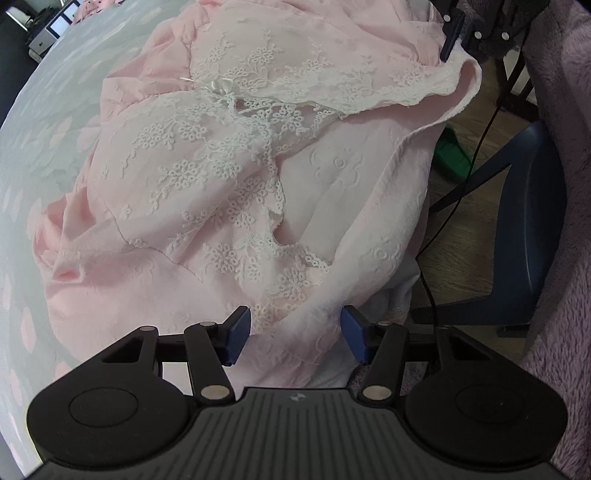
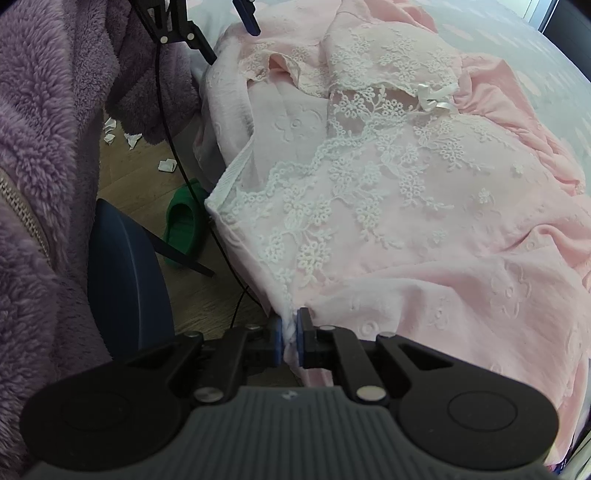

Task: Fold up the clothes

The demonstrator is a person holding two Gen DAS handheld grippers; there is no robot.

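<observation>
A pink garment with white floral lace and a small white bow lies crumpled on a pale dotted tablecloth. My left gripper hangs over the garment's near hem, open, its blue pads wide apart with pink cloth showing in the gap and neither pad pressing on it. My right gripper is shut on the pink garment, pinching a bunched edge at the table's side. The right gripper also shows at the top right of the left wrist view. The left gripper's blue fingers show at the top of the right wrist view.
A person's fluffy purple sleeve fills the left side. Beside the table stand a blue chair and a green slipper on a wooden floor with paper scraps. A black cable hangs down.
</observation>
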